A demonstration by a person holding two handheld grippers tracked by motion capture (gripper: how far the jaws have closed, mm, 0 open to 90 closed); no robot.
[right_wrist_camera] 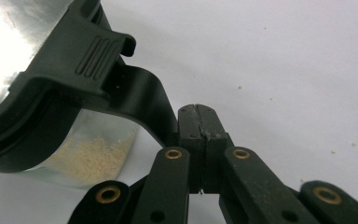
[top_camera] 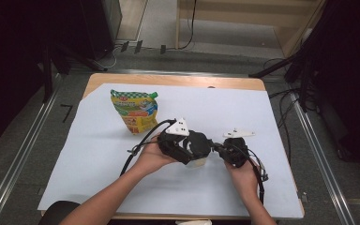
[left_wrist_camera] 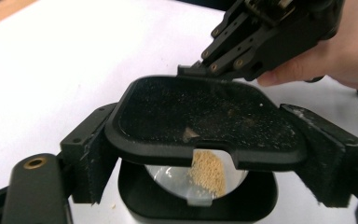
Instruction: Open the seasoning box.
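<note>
A clear container (left_wrist_camera: 209, 173) with beige grains in its bottom sits under a black hinged lid (left_wrist_camera: 200, 116) near the middle of the table. My left gripper (top_camera: 196, 149) is shut on the lid, one pad (left_wrist_camera: 93, 154) on each side. My right gripper (right_wrist_camera: 199, 122) comes in from the right and is shut on the lid's black tab (right_wrist_camera: 151, 102). In the left gripper view, the right gripper (left_wrist_camera: 192, 71) pinches the far rim. The grains (right_wrist_camera: 93, 156) lie against the clear wall. A person's hands hold both grippers close together.
A yellow and green pouch (top_camera: 135, 110) with a green cap stands at the back left on the white sheet (top_camera: 93, 154). The sheet covers a wooden table (top_camera: 168, 79). Cables (top_camera: 138, 150) trail from the grippers. A few crumbs (right_wrist_camera: 332, 151) lie on the sheet.
</note>
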